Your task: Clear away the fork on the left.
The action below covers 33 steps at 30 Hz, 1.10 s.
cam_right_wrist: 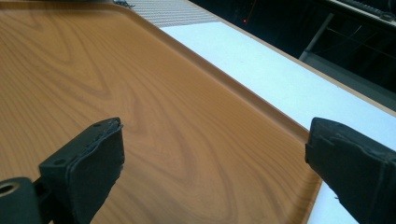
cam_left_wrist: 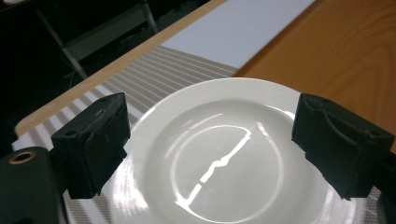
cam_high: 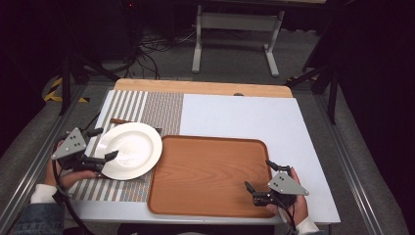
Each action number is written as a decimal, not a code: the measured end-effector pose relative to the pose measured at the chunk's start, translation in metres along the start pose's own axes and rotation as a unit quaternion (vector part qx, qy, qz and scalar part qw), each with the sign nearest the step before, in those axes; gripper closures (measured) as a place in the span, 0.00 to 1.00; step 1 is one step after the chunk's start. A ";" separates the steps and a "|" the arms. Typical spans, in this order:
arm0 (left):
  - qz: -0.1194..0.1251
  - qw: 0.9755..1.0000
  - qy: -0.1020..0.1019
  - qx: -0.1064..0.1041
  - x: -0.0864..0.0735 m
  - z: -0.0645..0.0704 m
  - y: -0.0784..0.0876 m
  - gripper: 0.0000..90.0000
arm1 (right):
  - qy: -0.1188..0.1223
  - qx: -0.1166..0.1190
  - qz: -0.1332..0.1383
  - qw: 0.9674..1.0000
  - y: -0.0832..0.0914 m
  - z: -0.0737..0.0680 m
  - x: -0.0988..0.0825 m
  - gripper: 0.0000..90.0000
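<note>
We see the white plate (cam_high: 129,150) on the striped placemat (cam_high: 147,105) at the table's left, just left of the wooden tray (cam_high: 210,176); its right edge reaches the tray's left rim, though we can't tell whether it overlaps or just touches. The plate looks tilted, not flat: the side toward our left gripper (cam_high: 105,144) reads as raised and the far-right side as low by the tray, though how far it is lifted we can't say. It's round, so it has no long axis of its own; its open face points up and somewhat toward the tray. In the left gripper view the plate (cam_left_wrist: 219,158) sits between and beyond the two black pads (cam_left_wrist: 93,144), face up, with bright reflections in the well. The left gripper's jaws are spread wide, one over the plate's near rim and one off its far-left edge, pads not pressing on it that we can see. A thin dark utensil (cam_high: 120,121) lies on the placemat behind the plate, mostly hidden. Our right gripper (cam_high: 259,176) sits at the tray's near-right corner, jaws spread, nothing between them; in its view the tray (cam_right_wrist: 140,93) is bare wood grain running off to the white table surface (cam_right_wrist: 280,79).
</note>
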<state>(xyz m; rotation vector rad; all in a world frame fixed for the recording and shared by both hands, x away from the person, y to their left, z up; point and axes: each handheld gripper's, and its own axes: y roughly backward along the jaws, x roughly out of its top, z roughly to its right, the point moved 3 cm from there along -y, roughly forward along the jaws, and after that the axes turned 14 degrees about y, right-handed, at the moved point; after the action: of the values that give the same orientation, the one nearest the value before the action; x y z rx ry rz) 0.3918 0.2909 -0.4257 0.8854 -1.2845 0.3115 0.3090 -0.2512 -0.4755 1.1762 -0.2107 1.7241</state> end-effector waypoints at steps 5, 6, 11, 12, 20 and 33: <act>-0.035 0.999 -0.008 0.016 0.018 -0.027 -0.017 0.14 | 0.001 0.004 -0.002 1.000 -0.002 -0.001 -0.001 0.06; -0.040 0.999 -0.012 0.021 0.020 -0.031 -0.021 0.15 | 0.001 0.004 -0.002 1.000 -0.002 -0.001 -0.001 0.06; -0.085 0.996 -0.003 0.036 0.024 -0.060 -0.045 0.20 | 0.000 0.005 -0.005 1.000 -0.002 -0.001 -0.001 0.06; -0.087 0.996 0.007 0.036 0.026 -0.066 -0.048 0.20 | 0.001 0.007 -0.006 1.000 -0.003 -0.002 -0.001 0.06; -0.168 0.984 0.009 0.052 0.037 -0.104 -0.070 0.22 | 0.001 0.013 -0.014 1.000 -0.006 -0.003 -0.004 0.06; -0.265 0.964 0.019 0.036 0.005 -0.135 -0.107 0.26 | -0.003 0.023 -0.032 0.999 -0.011 -0.003 -0.010 0.06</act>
<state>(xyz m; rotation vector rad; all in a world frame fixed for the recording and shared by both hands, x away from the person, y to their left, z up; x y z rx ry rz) 0.5574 0.3170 -0.4660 1.2397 -0.9596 -0.0489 0.3163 -0.2501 -0.4887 1.2086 -0.1356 1.6778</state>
